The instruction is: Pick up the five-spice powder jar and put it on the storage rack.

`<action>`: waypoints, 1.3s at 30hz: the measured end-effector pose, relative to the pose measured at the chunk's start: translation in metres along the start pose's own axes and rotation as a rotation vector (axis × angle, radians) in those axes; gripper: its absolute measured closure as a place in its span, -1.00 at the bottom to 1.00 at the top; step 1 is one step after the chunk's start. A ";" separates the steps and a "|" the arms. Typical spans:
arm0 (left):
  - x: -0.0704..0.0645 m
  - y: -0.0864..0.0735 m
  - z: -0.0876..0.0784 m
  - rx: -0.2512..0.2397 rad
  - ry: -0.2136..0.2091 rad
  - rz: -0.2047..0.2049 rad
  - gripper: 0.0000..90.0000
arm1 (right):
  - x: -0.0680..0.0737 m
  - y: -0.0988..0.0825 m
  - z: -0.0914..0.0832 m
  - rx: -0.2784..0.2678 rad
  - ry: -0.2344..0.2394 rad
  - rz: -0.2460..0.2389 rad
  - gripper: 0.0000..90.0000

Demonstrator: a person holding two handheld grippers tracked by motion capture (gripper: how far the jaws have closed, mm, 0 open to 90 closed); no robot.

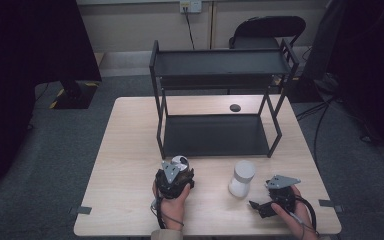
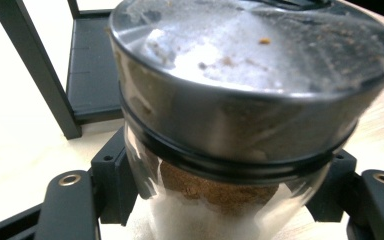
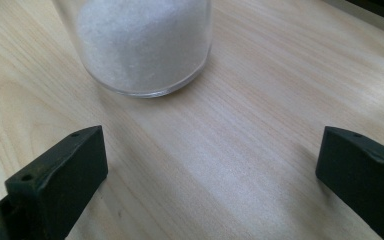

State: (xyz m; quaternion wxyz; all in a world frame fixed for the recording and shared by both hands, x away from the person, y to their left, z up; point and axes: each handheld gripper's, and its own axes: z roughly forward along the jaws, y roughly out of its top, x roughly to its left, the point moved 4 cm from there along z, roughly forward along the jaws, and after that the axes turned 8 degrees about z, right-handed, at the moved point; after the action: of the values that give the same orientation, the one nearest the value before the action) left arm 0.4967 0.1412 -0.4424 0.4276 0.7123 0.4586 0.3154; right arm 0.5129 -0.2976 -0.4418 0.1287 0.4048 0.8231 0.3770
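A glass jar with a metal lid (image 2: 250,95) holds brown and white powder and sits between the inner pads of my left gripper (image 2: 225,200). From above, that jar (image 1: 180,161) stands at the table's front centre, with the left gripper (image 1: 178,170) shut on it just in front of the black rack. A second jar (image 1: 241,177), full of white powder, stands upright to its right. My right gripper (image 1: 261,196) rests open a little right of it. In the right gripper view the white jar (image 3: 140,45) stands beyond the spread jaws, apart from them.
A black two-tier metal rack (image 1: 215,135) stands at the middle and back of the wooden table (image 1: 130,150), both shelves bare. A small black round object (image 1: 235,107) lies behind the lower shelf. A chair (image 1: 265,32) stands beyond the table.
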 end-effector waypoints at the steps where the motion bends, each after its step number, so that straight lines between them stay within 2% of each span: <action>1: 0.001 0.001 -0.001 -0.002 -0.002 -0.001 -0.34 | 0.000 0.000 0.000 0.000 0.000 0.000 -1.00; 10: 0.007 0.020 -0.002 0.020 -0.040 0.023 -0.34 | 0.000 0.000 0.000 0.000 0.000 0.000 -1.00; 11: 0.008 0.021 -0.002 0.016 -0.045 0.014 -0.34 | 0.000 0.000 0.000 0.000 0.000 0.000 -1.00; 15: 0.010 0.027 -0.002 0.018 -0.051 0.025 -0.34 | 0.000 0.000 0.000 0.000 0.000 0.000 -1.00; 16: 0.012 0.030 -0.002 0.013 -0.062 0.014 -0.34 | 0.000 0.000 0.000 0.000 0.000 0.000 -1.00; 22: 0.015 0.045 -0.004 0.009 -0.066 0.027 -0.34 | 0.000 0.000 0.000 0.000 0.000 0.000 -1.00; 25: 0.018 0.051 -0.005 0.006 -0.078 0.021 -0.33 | 0.000 0.000 0.000 0.000 0.000 0.000 -1.00; 26: 0.018 0.054 -0.005 0.012 -0.075 0.032 -0.33 | 0.000 0.000 0.000 0.000 0.000 0.000 -1.00; 33: 0.020 0.068 -0.006 0.002 -0.067 0.031 -0.33 | 0.000 0.000 0.000 0.000 0.000 0.000 -1.00; 35: 0.021 0.073 -0.007 0.000 -0.061 0.042 -0.33 | 0.000 0.000 0.000 0.000 0.000 0.000 -1.00; 39: 0.023 0.085 -0.009 -0.008 -0.058 0.037 -0.33 | 0.000 0.000 0.000 0.000 0.000 0.000 -1.00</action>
State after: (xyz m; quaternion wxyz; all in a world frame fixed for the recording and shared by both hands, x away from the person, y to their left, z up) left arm 0.5306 0.1476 -0.3606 0.4378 0.7277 0.4316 0.3042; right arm 0.5129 -0.2975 -0.4417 0.1287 0.4049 0.8231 0.3768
